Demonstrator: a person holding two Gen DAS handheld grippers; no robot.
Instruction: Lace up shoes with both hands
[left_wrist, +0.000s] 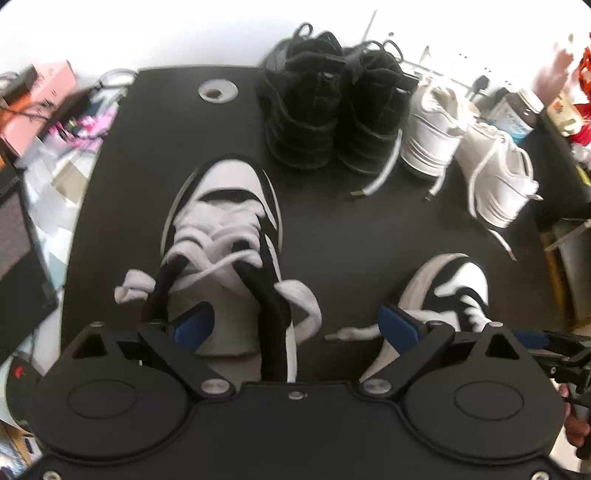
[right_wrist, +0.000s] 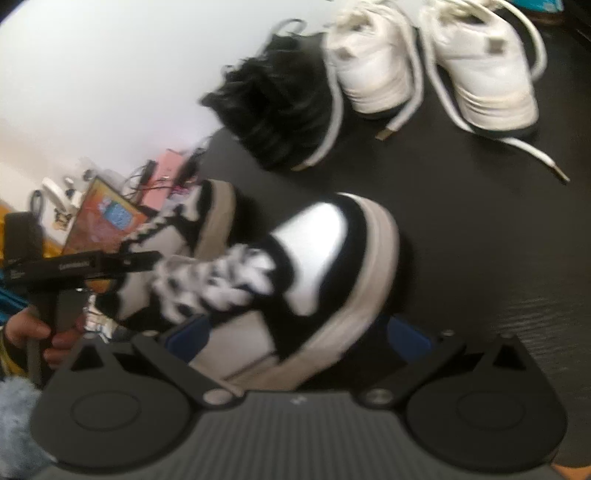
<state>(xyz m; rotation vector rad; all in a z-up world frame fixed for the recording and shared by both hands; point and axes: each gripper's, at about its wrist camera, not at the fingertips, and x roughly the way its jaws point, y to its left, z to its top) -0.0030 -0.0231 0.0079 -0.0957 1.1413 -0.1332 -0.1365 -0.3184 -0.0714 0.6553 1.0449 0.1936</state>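
shoe in hand: a black-and-white sneaker (left_wrist: 225, 236) stands toe-away on the black table (left_wrist: 332, 229), placed so the wide white laces (left_wrist: 207, 254) over its tongue face the tool.
left gripper (left_wrist: 295, 321): jaws spread wide, holding nothing; blue pads (left_wrist: 195, 323) sit above the heel opening, seemingly poised over the loose lace ends trailing either side.
second sneaker (right_wrist: 295, 266): the pair's mate lies just right of the first, close under the right gripper (right_wrist: 295, 336); view blurred.
right gripper: jaws apart, gripping nothing; the sneaker's sole edge sits between the fingers without visible contact.
stray end: one lace tip (left_wrist: 340, 334) rests on the table between the shoes, likely the next pick-up.
waiting: black shoes (left_wrist: 332, 110) and white sneakers (left_wrist: 469, 147) are lined up at the far edge, laces undone.
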